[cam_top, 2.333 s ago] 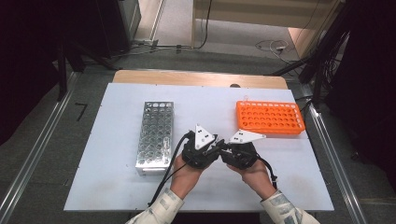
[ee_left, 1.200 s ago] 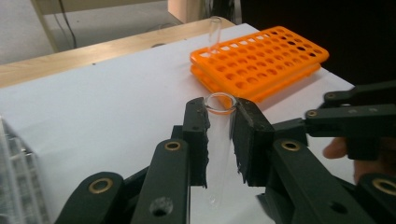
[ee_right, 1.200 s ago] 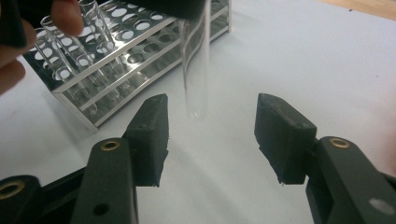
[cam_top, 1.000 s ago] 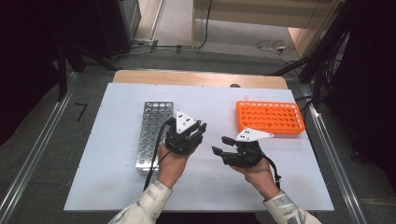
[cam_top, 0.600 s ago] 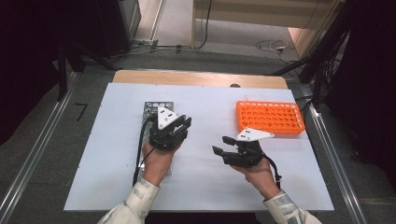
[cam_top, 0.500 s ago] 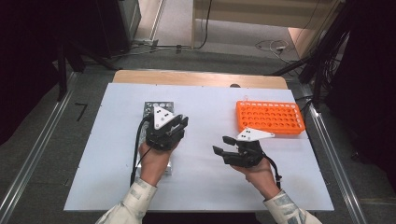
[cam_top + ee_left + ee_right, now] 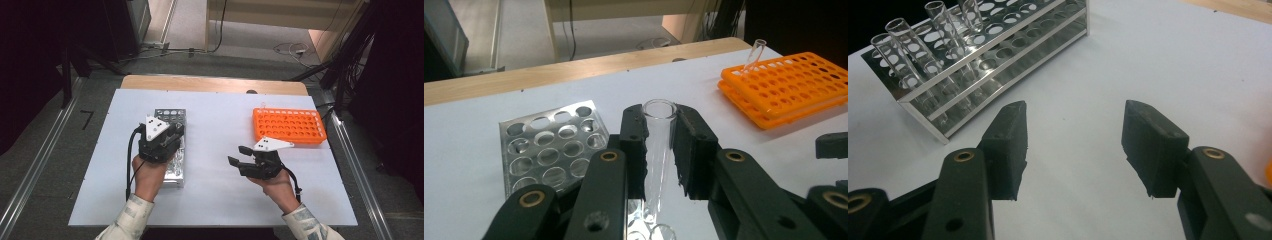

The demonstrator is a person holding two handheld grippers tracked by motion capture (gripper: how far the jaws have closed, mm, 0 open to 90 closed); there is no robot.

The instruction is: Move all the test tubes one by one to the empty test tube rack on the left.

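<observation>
My left gripper [image 7: 175, 132] hangs over the near half of the metal test-tube rack [image 7: 171, 111]. In the left gripper view it [image 7: 660, 120] is shut on a clear glass test tube [image 7: 658, 150], held upright, its lower end just above the rack's [image 7: 551, 150] holes. My right gripper [image 7: 239, 155] stands open over the white tabletop, between the two racks, with nothing between its jaws [image 7: 1073, 145]. The metal rack [image 7: 998, 45] holds several glass tubes [image 7: 900, 45] at one end. An orange rack [image 7: 289, 125] sits at the right.
One glass tube [image 7: 755, 51] leans in the orange rack's [image 7: 789, 85] far corner. The white tabletop [image 7: 215, 200] has a wooden strip [image 7: 210, 83] along its back edge. Metal rails and floor cables lie beyond the table.
My left gripper has gone from the table's middle, beside the right gripper, leftward to above the metal rack. The right gripper has drawn slightly right and stays open.
</observation>
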